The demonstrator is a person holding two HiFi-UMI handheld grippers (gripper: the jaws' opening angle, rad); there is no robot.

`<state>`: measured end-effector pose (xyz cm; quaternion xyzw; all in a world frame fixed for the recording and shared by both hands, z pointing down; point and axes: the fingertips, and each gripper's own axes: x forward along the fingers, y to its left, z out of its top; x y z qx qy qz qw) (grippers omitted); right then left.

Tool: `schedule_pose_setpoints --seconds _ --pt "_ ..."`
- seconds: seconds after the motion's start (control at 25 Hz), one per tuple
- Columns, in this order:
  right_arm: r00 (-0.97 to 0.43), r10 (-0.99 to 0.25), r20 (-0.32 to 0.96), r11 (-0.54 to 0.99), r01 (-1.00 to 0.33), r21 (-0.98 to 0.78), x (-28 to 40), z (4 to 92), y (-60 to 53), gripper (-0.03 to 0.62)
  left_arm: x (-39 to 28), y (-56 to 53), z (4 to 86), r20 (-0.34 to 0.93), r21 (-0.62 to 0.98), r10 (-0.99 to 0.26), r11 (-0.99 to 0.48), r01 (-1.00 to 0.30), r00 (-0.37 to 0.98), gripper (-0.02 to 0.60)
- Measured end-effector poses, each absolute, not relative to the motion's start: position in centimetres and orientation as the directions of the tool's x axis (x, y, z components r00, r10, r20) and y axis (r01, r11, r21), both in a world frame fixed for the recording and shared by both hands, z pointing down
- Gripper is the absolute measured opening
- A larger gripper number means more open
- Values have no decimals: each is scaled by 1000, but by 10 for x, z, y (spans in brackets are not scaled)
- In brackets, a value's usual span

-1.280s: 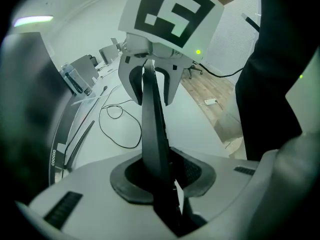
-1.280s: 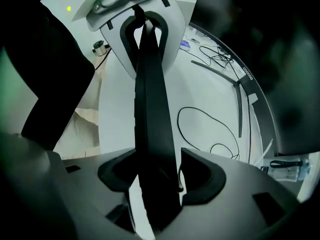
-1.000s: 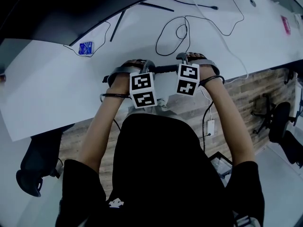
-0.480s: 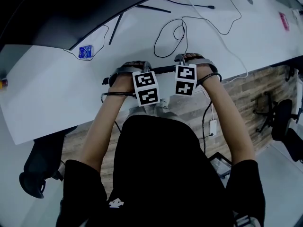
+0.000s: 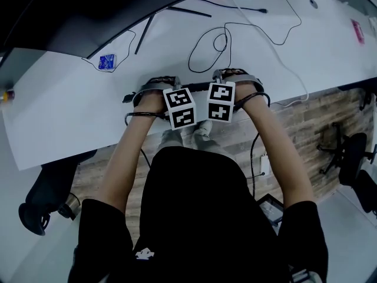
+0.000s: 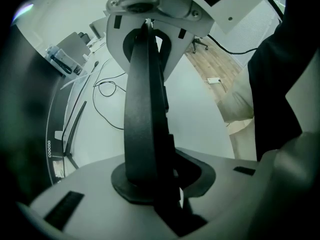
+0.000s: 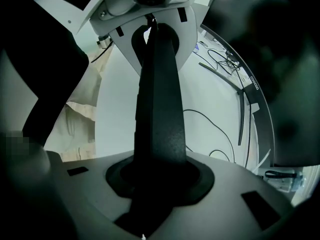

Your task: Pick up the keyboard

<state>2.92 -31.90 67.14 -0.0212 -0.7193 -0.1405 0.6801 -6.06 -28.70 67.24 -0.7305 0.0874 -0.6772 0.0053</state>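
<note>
White bench (image 5: 65,117). Keyboard (image 6: 145,104) likely stiff, light. Left tool (image 6: 150,181) clamps its 9 o'clock end; right tool (image 7: 160,181), jaws just closing, pinches 3 o'clock end.

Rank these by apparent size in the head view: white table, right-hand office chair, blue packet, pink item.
1. white table
2. office chair
3. blue packet and pink item: about alike, both tiny, so unranked.

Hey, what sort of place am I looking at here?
Probably an office or lab workspace: a long white desk strewn with loose cables, and a swivel office chair on wood-look flooring beside it.
</note>
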Motion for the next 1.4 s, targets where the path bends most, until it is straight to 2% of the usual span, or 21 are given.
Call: schedule_pose_setpoints --seconds 0.24,0.96,1.2,1.4 --pt "-72 -172 983 954 238 184 31 672 -315 97 -59 -286 672 984 -159 -167 -979 -125 55 92" --pt "-69 -151 986 958 236 163 28 672 -317 94 -62 -289 674 987 -142 -151 -981 -130 56 91" --pt "-85 -237 968 940 233 251 31 673 -313 94 -60 -284 674 970 -232 -239 -965 -125 43 89" --pt "-83 -254 964 936 230 267 32 660 -303 92 -58 -276 662 963 -253 -261 -961 -115 64 86"
